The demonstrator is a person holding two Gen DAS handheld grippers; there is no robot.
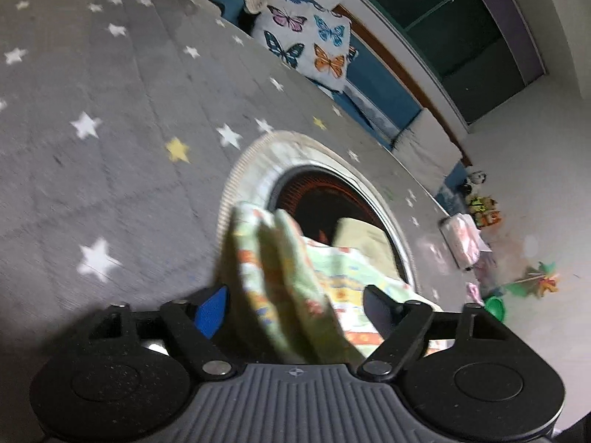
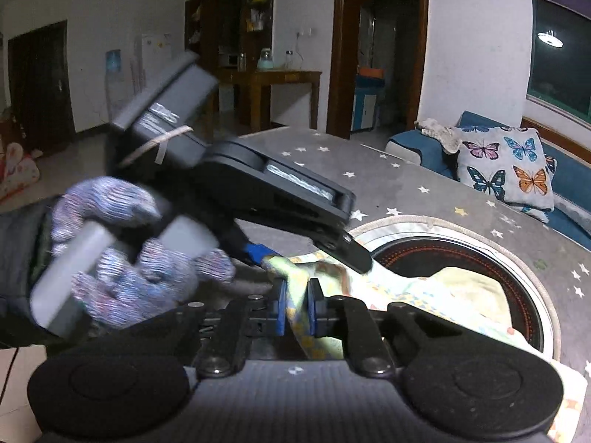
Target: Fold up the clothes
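Right claw (image 2: 296, 308) clamped on patterned cloth (image 2: 369, 291) — left claw (image 2: 310, 254) open beside it.

Two tongs: the right tongs (image 2: 296, 308) and the left tongs (image 2: 306, 254). One gloved hand (image 2: 125, 251). One patterned cloth (image 1: 295, 280). One round heater (image 2: 458, 258) in the star-covered desk (image 1: 110, 110). One butterfly pillow (image 2: 506, 166). One wooden table (image 2: 273, 81).

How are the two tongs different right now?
The right tongs are pinched shut on the patterned cloth; the left tongs stand wide, with a fold of that cloth loose between them. The right tongs' blue pads both face the cloth; only one shows on the left. Both are black.
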